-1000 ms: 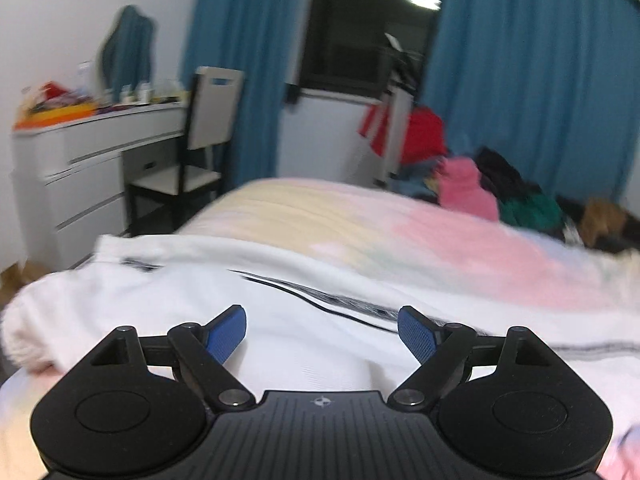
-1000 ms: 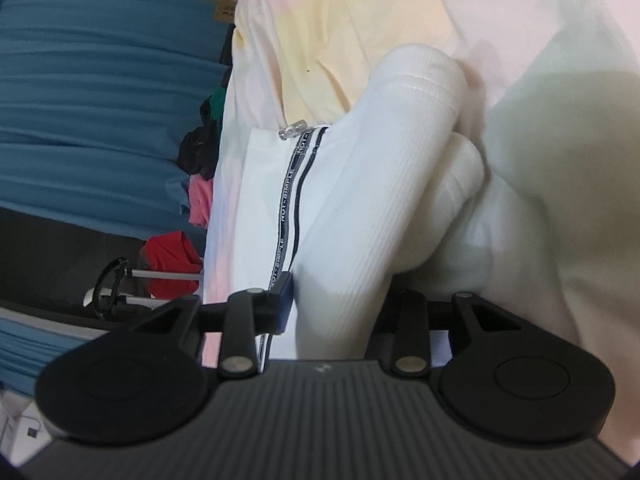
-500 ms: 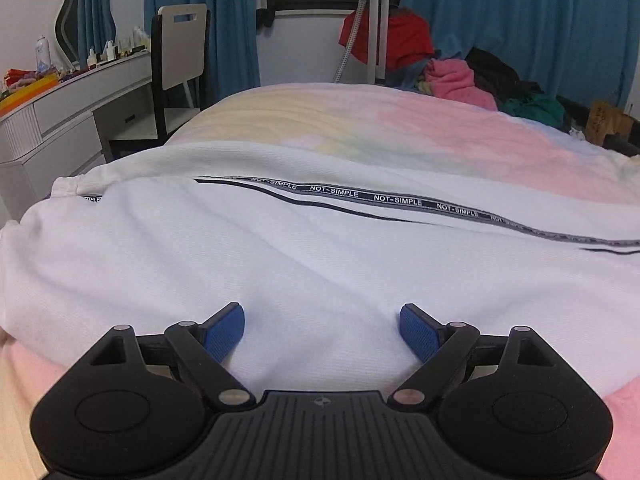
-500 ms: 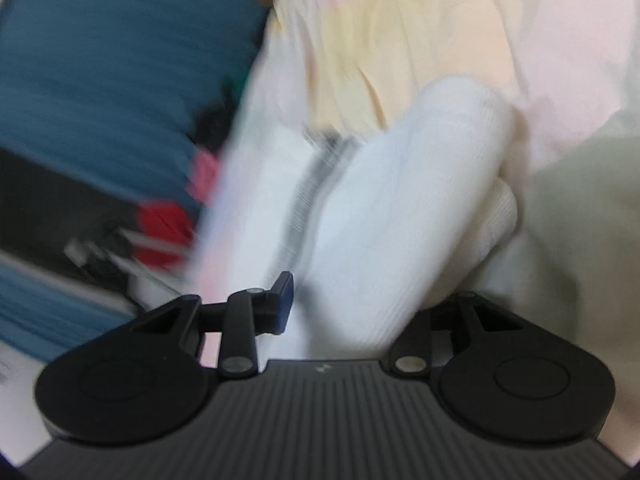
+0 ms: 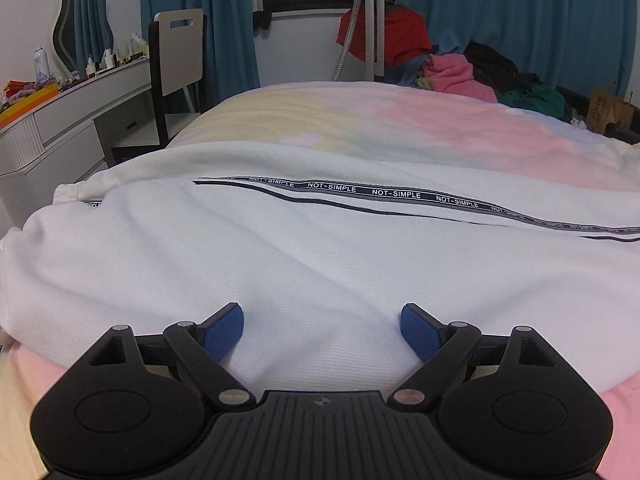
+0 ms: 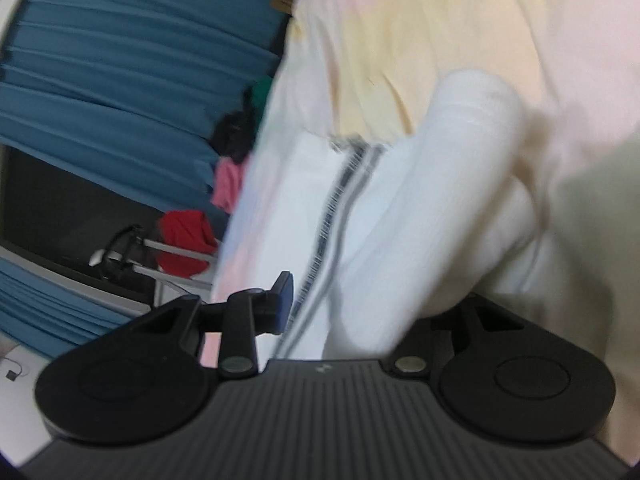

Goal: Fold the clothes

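Note:
White trousers [image 5: 280, 248] with a black "NOT-SIMPLE" side stripe lie across a pastel bed cover [image 5: 400, 120]. In the left wrist view my left gripper [image 5: 322, 326] hovers low over the near fold, open, its blue pads [image 5: 222, 330] wide apart with flat cloth between them. The right wrist view is blurred. It shows a thick bunched roll of the same trousers [image 6: 420, 220] filling my right gripper [image 6: 360, 304]. Its jaws are opening slightly, with the left pad [image 6: 284, 300] against the striped cloth and the right finger hidden under the fabric.
Left of the bed stand a white dresser [image 5: 80, 108] with clutter and a chair [image 5: 180, 52]. Beyond the bed are a tripod stand [image 5: 374, 20], a heap of red, pink, black and green clothes [image 5: 452, 72], blue curtains [image 5: 520, 12] and a cardboard box [image 5: 608, 104].
The left gripper dipped down and closer to the trousers, then held still, jaws open throughout. The right gripper rolled a little with the bunched cloth still between its jaws.

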The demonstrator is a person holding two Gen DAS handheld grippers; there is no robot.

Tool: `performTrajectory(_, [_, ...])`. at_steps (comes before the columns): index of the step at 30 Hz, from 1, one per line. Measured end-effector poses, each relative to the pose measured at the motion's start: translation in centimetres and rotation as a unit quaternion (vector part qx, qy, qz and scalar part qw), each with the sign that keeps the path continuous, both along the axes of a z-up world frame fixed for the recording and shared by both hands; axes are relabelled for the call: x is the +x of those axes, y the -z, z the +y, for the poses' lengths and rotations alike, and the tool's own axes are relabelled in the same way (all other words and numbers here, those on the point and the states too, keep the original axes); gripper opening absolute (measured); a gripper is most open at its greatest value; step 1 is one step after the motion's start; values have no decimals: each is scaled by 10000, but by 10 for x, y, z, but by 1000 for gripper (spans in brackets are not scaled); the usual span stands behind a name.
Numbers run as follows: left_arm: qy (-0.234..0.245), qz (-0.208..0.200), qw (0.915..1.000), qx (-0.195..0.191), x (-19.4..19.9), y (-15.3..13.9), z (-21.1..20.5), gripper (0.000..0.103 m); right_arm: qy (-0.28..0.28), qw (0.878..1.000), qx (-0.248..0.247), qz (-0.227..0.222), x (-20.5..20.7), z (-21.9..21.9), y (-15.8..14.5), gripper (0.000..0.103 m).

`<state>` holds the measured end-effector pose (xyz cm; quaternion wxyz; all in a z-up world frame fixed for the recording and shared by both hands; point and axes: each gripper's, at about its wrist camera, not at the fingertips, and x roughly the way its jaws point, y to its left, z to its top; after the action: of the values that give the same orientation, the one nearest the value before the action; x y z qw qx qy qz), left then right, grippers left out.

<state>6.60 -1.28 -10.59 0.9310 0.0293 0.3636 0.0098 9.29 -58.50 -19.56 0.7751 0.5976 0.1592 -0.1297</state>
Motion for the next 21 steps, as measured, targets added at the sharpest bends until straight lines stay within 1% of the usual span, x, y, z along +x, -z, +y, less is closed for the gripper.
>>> performTrajectory(1, [-1, 2, 10000, 0, 0, 0, 0, 88, -12, 10000, -47, 57, 0, 0, 1, 38])
performTrajectory(4, [-3, 8, 10000, -1, 1, 0, 1, 88, -45, 9995, -195, 230, 0, 0, 3, 35])
performTrajectory(5, [-2, 14, 10000, 0, 2, 0, 1, 88, -33, 9988, -352, 328, 1, 2, -1, 27])
performTrajectory(6, [-3, 18, 10000, -1, 2, 0, 1, 88, 17, 9982, -447, 398, 2, 3, -3, 22])
performTrajectory(7, [0, 21, 10000, -1, 2, 0, 1, 89, 69, 9975, -536, 465, 2, 5, -5, 15])
performTrajectory(9, [8, 26, 10000, 1, 3, 1, 2, 89, 239, 9969, -561, 492, -3, 5, -10, 12])
performTrajectory(11, [12, 39, 10000, -5, 4, 1, 3, 89, 311, 9945, -836, 549, -5, 9, -16, 11])
performTrajectory(13, [15, 52, 10000, -18, 5, 1, 4, 89, 320, 9900, -1246, 582, -7, 14, -27, 11])
performTrajectory(16, [40, 69, 10000, -26, 7, 1, 5, 90, 371, 9792, -1896, 625, -2, 27, -45, 11])
performTrajectory(18, [61, 74, 9999, -55, 9, 0, 7, 90, 385, 9694, -2365, 540, 1, 39, -63, 11])
performTrajectory(19, [72, 75, 9999, -76, 10, 0, 8, 90, 349, 9600, -2740, 451, 3, 55, -76, 11])
performTrajectory(21, [89, 65, 9998, -138, 11, -2, 11, 90, 277, 9368, -3476, 271, 7, 86, -103, 11])
